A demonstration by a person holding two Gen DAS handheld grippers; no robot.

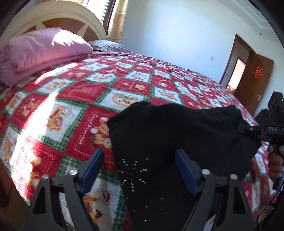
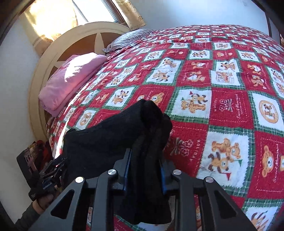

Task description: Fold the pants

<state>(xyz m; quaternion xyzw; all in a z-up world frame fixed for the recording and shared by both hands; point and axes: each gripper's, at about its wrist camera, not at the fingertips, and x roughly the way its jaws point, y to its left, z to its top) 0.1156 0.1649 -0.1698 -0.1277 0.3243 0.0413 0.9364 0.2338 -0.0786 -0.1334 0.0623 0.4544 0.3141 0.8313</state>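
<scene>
The black pants (image 1: 159, 135) hang bunched above a red, green and white quilted bed (image 1: 74, 92); silver studs show on the cloth. My left gripper (image 1: 140, 168) is open, its blue pads (image 1: 94, 168) on either side of the hanging cloth without pinching it. My right gripper (image 2: 144, 167) is shut on a thick fold of the pants (image 2: 147, 135). The right gripper also shows at the right edge of the left wrist view (image 1: 248, 129), clamped on the pants. The left gripper shows at the lower left of the right wrist view (image 2: 53, 170), by the pants' far end.
A folded pink blanket (image 1: 40, 51) lies by the cream headboard (image 1: 58, 16), with a striped pillow (image 2: 131, 38) beside it. The quilt (image 2: 221, 88) covers the whole bed. A brown door (image 1: 255, 83) stands open on the far wall. A window with patterned curtains (image 2: 131, 12) is behind the headboard.
</scene>
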